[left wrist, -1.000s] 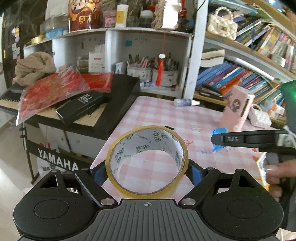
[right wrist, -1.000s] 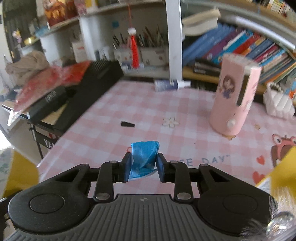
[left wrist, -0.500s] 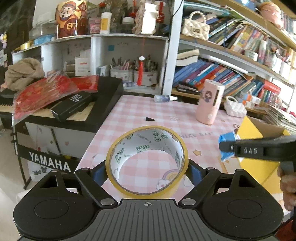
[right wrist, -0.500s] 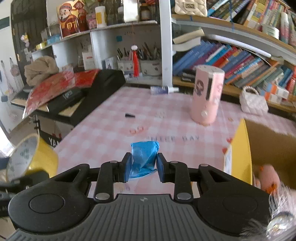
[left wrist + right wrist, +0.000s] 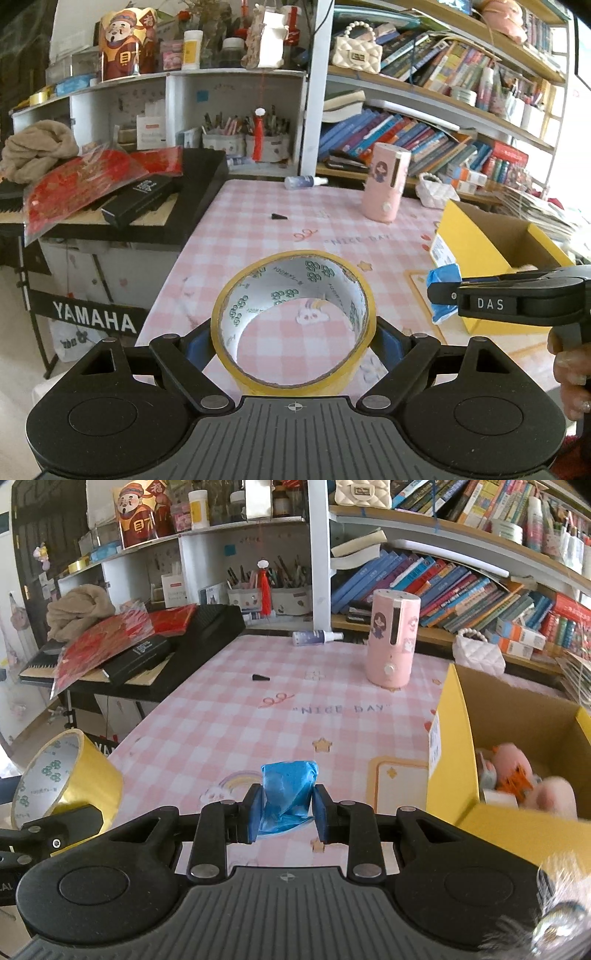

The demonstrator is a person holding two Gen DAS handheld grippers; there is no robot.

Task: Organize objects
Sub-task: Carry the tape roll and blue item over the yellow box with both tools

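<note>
Pink checked table (image 5: 258,716) | left gripper (image 5: 293,336) clamps tape roll (image 5: 293,321) | right gripper (image 5: 286,805) pinches blue wad (image 5: 288,794)

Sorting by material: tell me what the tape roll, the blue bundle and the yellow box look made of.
Tape roll: glossy yellowish plastic film on a printed, probably cardboard, core.
Blue bundle: thin crinkled plastic, likely a bag; shiny folds.
Yellow box: cardboard; matte yellow outside, plain brown inside.

Table (image 5: 236,716): pink-and-white check with small printed motifs. Tape roll (image 5: 293,321): yellow, white core with green marks. Crumpled bag (image 5: 288,794): blue. Box (image 5: 448,746): yellow. Dispenser (image 5: 391,638): pink.
</note>
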